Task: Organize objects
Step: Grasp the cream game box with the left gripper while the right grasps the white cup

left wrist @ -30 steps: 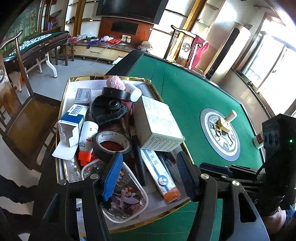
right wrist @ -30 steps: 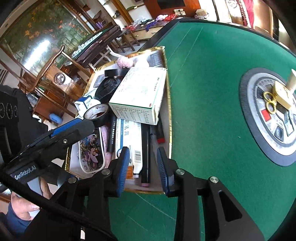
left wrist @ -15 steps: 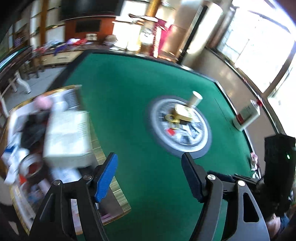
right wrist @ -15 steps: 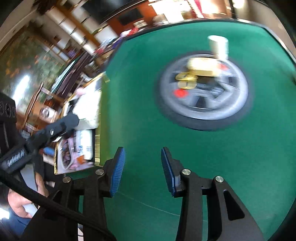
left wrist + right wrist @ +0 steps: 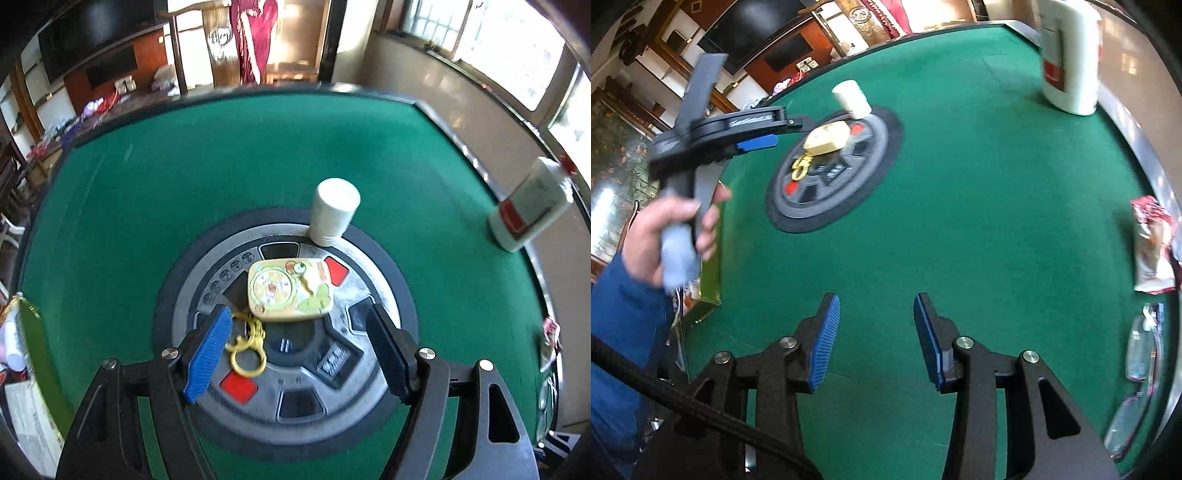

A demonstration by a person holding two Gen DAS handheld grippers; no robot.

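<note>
Green felt covers the table (image 5: pixel 184 177), with a round grey-and-black control hub (image 5: pixel 354 373) set into its middle. On the hub lies a pale yellow tin (image 5: pixel 290 288) with a printed lid. A white cylindrical container (image 5: pixel 334 210) stands upright at the hub's far edge, just beyond the tin. A yellow key ring (image 5: pixel 247 350) with a short chain lies on the hub, just near-left of the tin.

Left tongs (image 5: pixel 295 354) hover over the hub's near half. Their jaws stand apart and empty; the blue left pad (image 5: pixel 208 354) is beside the key ring. In the right wrist view, a hand (image 5: pixel 665 236) in a blue sleeve grips their handle.

Right tongs (image 5: pixel 875 339) hover over bare felt, right of the hub. Their jaws stand apart, with nothing between them.

At the table's far right edge stands a white bottle (image 5: pixel 1071 55) with a red-and-white label. A red-and-white wrapper (image 5: pixel 1152 243) lies at the right edge. A gold-rimmed tray (image 5: pixel 37 354) shows at the left edge.
</note>
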